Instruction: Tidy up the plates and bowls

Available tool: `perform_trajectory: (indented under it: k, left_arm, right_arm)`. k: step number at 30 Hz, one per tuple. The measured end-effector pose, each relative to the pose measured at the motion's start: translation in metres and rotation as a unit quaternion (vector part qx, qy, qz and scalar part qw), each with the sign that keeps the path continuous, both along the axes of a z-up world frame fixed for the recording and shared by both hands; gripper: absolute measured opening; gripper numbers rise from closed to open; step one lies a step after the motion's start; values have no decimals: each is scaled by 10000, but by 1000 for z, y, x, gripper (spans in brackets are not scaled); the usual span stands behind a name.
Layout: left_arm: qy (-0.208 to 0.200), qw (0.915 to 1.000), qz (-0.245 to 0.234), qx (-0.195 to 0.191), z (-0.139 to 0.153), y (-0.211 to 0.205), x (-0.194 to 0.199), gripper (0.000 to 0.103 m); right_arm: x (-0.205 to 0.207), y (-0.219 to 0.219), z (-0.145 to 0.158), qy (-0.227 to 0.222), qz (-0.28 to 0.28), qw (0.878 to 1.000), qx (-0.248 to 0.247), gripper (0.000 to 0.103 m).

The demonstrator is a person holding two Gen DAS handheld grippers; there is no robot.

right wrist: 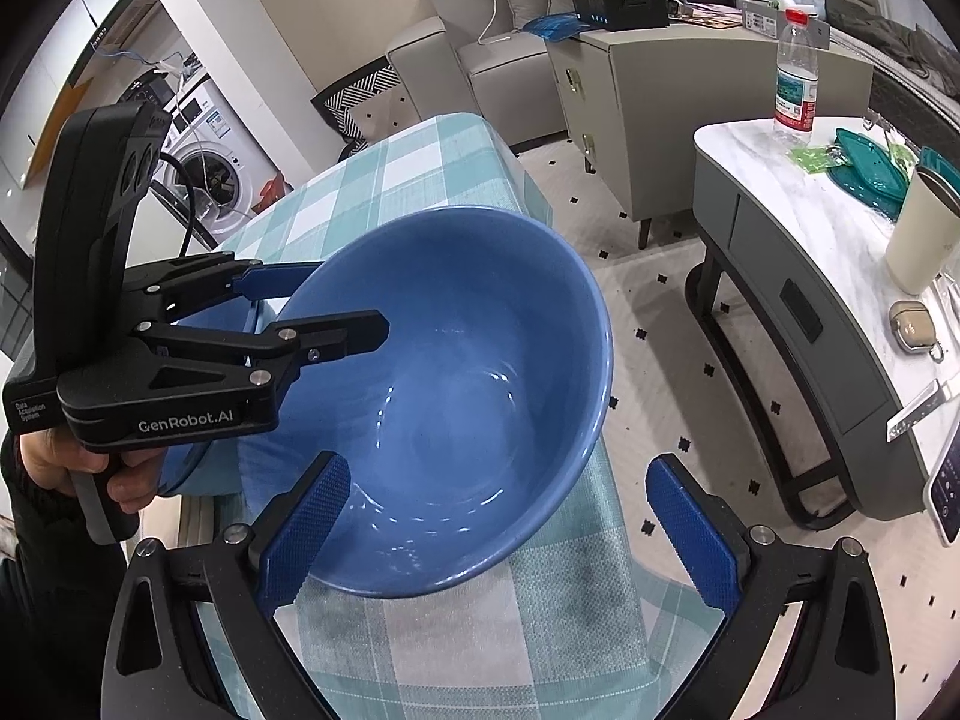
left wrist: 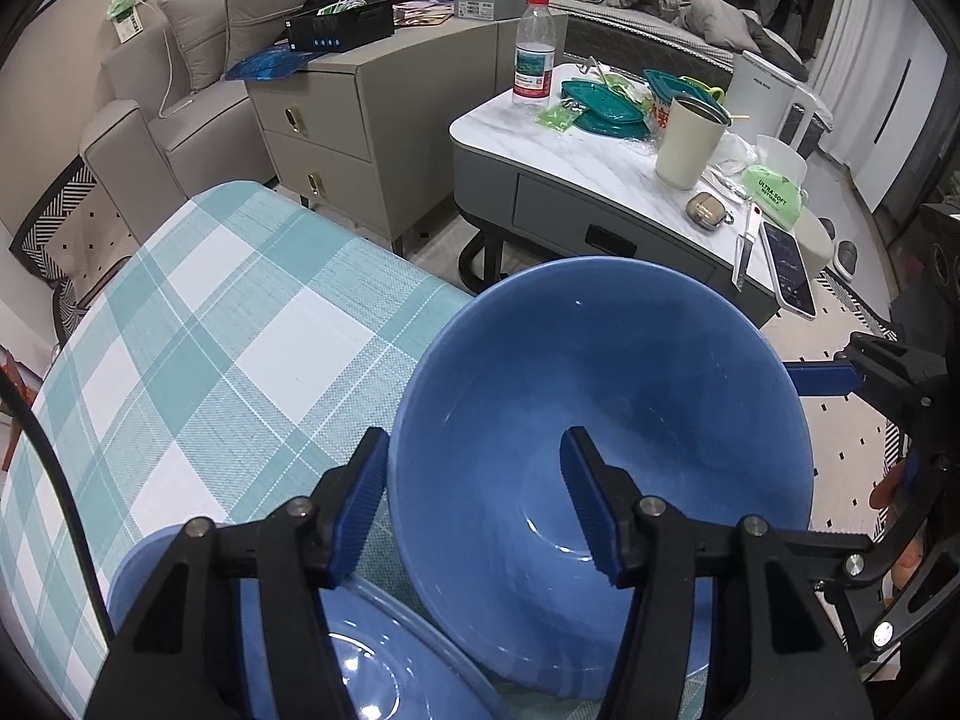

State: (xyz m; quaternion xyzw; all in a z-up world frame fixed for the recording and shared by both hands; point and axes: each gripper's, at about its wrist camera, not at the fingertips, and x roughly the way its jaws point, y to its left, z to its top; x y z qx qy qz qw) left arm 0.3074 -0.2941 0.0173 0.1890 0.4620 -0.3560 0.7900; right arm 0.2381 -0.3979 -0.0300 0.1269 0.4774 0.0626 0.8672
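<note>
A large blue bowl rests at the corner of a table with a teal plaid cloth. My left gripper straddles the bowl's left rim, one pad outside and one inside, and the inner pad stands clear of the wall. My right gripper is open wide at the bowl's near side, its left pad beside the outer wall. One of its fingers shows past the bowl's right rim. A blue plate lies partly under the bowl.
A marble-topped coffee table on the right carries a water bottle, teal lids, a cup and a phone. A grey cabinet and a sofa stand behind. Patterned floor lies beyond the table's edge. A hand holds the left gripper.
</note>
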Motion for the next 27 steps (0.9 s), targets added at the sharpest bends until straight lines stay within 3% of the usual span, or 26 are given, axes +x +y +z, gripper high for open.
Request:
perform_trajectory:
  k: [4, 10, 16, 27]
  left_arm:
    - [-36, 10000, -48, 44, 0, -1, -3, 57]
    - [-32, 10000, -50, 69, 1, 1, -5, 54]
    - [15, 10000, -56, 29, 3, 5, -8, 51]
    - [-19, 10000, -23, -11, 7, 7, -13, 47]
  right_arm:
    - [-2, 2, 0, 23, 86, 9999, 119, 100]
    - [-4, 8, 0, 78, 200, 9998, 63, 84]
    - [-7, 11, 2, 59, 243, 9997, 34, 76]
    - [-8, 10, 6, 69, 73, 9999, -121, 69]
